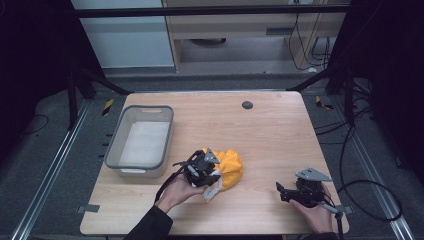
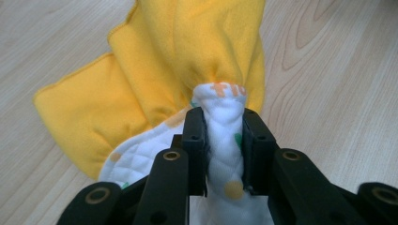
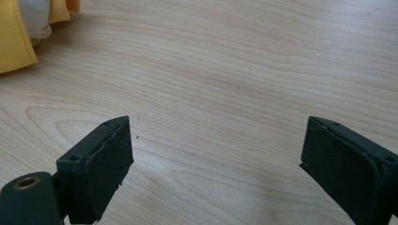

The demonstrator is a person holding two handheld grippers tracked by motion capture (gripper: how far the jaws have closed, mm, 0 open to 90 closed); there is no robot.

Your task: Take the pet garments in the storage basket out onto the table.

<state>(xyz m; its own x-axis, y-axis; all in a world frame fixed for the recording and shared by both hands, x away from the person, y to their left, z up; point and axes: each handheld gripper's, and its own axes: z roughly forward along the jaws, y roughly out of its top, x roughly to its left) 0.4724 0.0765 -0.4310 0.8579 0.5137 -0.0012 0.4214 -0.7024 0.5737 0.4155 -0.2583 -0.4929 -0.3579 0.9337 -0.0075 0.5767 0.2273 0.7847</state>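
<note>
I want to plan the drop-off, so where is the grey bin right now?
In the high view the grey bin sits on the table's left side, beyond the left gripper, which pinches the yellow cloth just right of it.

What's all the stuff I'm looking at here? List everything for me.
cloth: one, yellow with a white quilted, dotted underside, bunched near the table's middle front
bin: one, grey plastic, on the table's left side
table: one, light wood
round cap: one, dark, set in the table near its far edge
floor cables: several, black, on the floor right of the table
left gripper: one, black, fingers pinching a fold of the cloth
right gripper: one, black, wide open over bare table at the front right
hands: two, dark sleeves, entering from the bottom
</note>
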